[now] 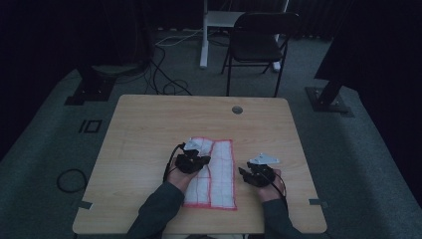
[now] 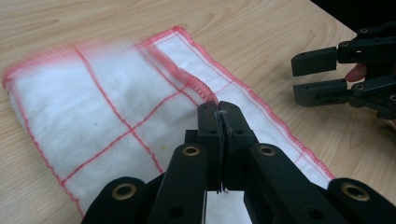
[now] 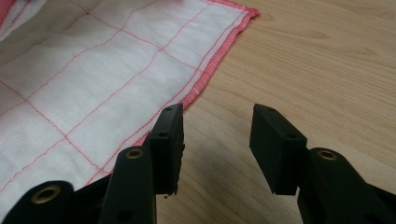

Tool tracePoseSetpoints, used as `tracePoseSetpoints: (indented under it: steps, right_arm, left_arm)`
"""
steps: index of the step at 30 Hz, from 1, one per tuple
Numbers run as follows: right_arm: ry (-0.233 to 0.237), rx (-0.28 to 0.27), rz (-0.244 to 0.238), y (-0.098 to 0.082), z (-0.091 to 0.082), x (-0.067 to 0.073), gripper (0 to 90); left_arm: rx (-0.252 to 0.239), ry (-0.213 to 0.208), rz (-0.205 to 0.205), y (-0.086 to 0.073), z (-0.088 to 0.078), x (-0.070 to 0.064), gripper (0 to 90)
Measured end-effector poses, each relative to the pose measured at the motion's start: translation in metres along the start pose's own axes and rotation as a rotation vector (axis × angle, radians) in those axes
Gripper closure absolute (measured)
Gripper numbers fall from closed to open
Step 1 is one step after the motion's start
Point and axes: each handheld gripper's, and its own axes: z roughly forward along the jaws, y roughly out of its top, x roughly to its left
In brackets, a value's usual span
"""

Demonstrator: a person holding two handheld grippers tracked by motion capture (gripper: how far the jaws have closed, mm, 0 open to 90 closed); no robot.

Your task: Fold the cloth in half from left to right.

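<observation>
A white cloth with red grid lines and a red hem (image 1: pixel 221 172) lies on the wooden table (image 1: pixel 144 129), near its front edge. My left gripper (image 1: pixel 196 160) is over the cloth's left half. Its jaws (image 2: pixel 218 109) are shut on a raised fold of the red hem, and that side of the cloth (image 2: pixel 93 107) is doubled over. My right gripper (image 1: pixel 244 174) is just off the cloth's right edge. It is open (image 3: pixel 217 140) over bare wood with nothing between its fingers, and the cloth's hem (image 3: pixel 205 79) runs beside one jaw. In the left gripper view, the right gripper (image 2: pixel 317 74) stands open beyond the cloth.
A round cable hole (image 1: pixel 237 109) sits at the table's far middle. Behind the table stand a dark folding chair (image 1: pixel 259 40) and a white post (image 1: pixel 203 35). Cables (image 1: pixel 164 74) lie on the grey floor, and stand bases are at both sides.
</observation>
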Motion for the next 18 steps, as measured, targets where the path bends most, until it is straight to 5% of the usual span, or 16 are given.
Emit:
tracePoseSetpoints:
  steps: [18]
  right_arm:
    - [0.004, 0.001, -0.002, 0.000, 0.001, 0.000, 54.7]
  left_arm:
    - [0.013, -0.025, 0.019, 0.006, 0.015, -0.010, 89.0]
